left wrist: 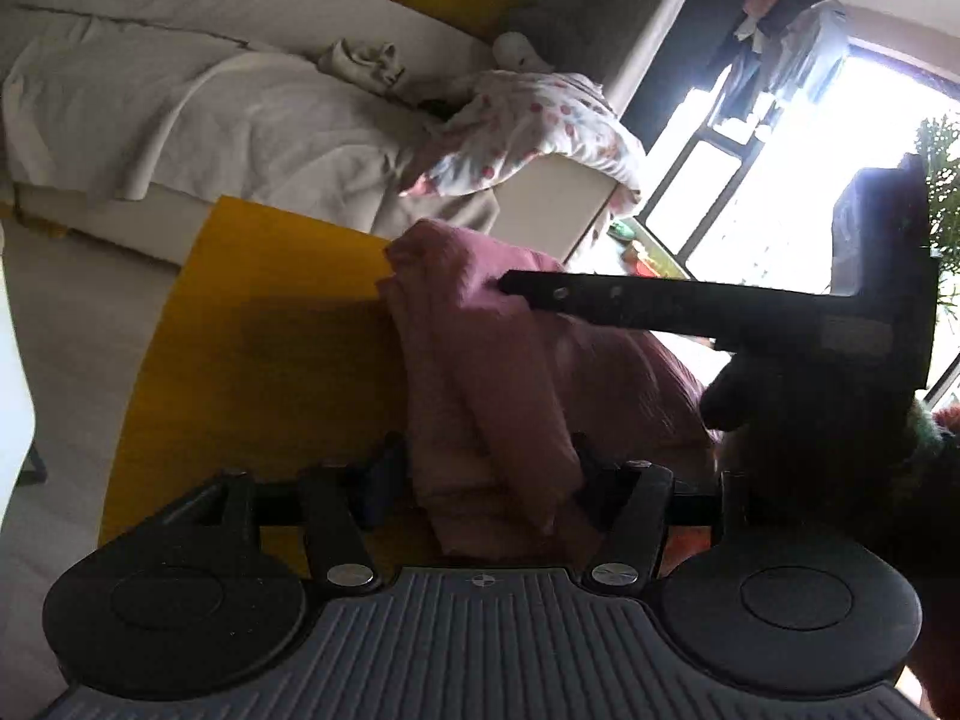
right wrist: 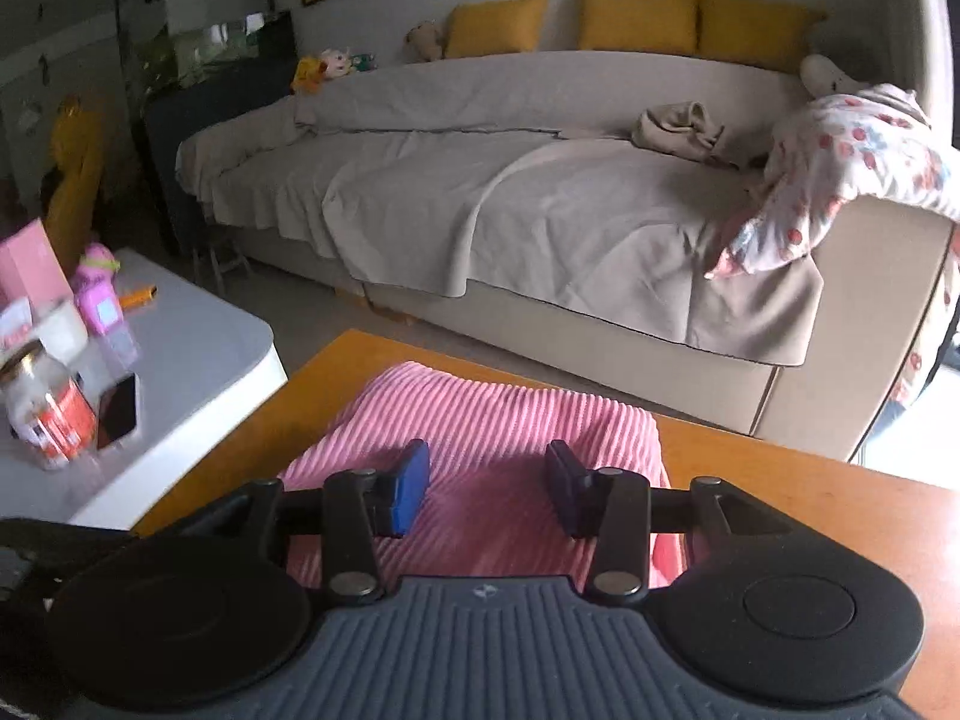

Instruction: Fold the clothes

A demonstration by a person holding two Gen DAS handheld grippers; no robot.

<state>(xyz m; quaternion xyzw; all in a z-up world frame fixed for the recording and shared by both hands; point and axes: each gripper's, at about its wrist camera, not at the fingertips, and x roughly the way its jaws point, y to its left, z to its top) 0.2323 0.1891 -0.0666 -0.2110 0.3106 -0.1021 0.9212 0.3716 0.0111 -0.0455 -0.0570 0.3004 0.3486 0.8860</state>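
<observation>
A pink ribbed garment (right wrist: 480, 438) lies folded on the yellow table (right wrist: 810, 498). My right gripper (right wrist: 487, 489) is open just above it, its blue pads (right wrist: 411, 483) apart with nothing between them. In the left wrist view the same pink garment (left wrist: 480, 372) lies bunched between the fingers of my left gripper (left wrist: 483, 471), which stand apart around a thick fold of it. The right gripper's black finger (left wrist: 630, 300) reaches in from the right and touches the garment's top.
A beige sofa (right wrist: 540, 210) with yellow cushions, a crumpled beige cloth (right wrist: 681, 126) and a spotted blanket (right wrist: 858, 168) stands behind the table. A white side table (right wrist: 198, 360) at the left bears a jar (right wrist: 51, 414), a phone and toys. A bright window (left wrist: 780, 180) is at the right.
</observation>
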